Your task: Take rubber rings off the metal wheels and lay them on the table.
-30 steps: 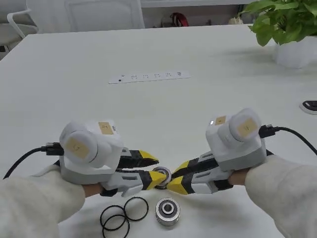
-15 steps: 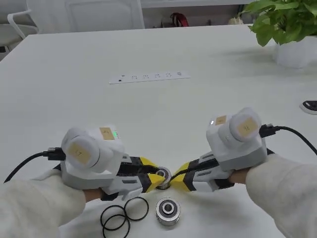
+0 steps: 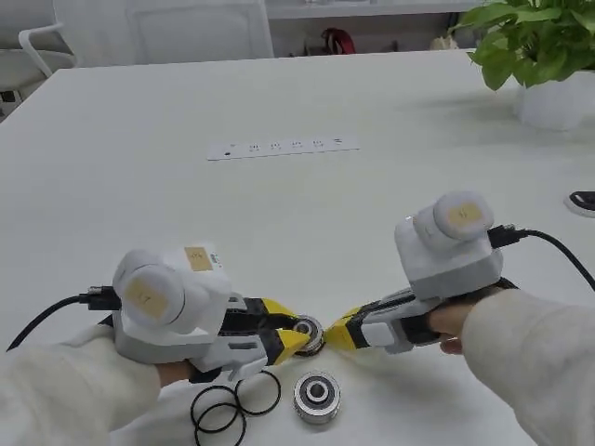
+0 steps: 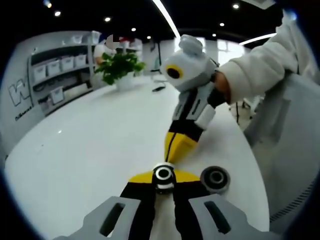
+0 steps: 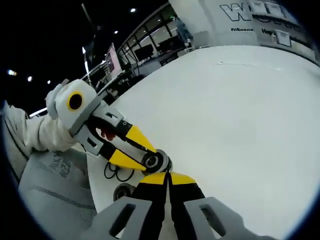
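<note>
My left hand-held gripper stays clamped on the metal wheel, low at 6 o'clock in the head view. Three loose rubber rings lie on the worktop at its 7 o'clock, and a second wheel sits just below it. A second ago my right hand-held gripper was pressed against the clamped wheel; now its jaws are together and drawn slightly off toward 3 o'clock. I read that as a peel under way, though whether a ring came away is too small to tell. The worktop is plain white, with a power strip at 12 o'clock, a potted plant at 2, and office shelving beyond.
</note>
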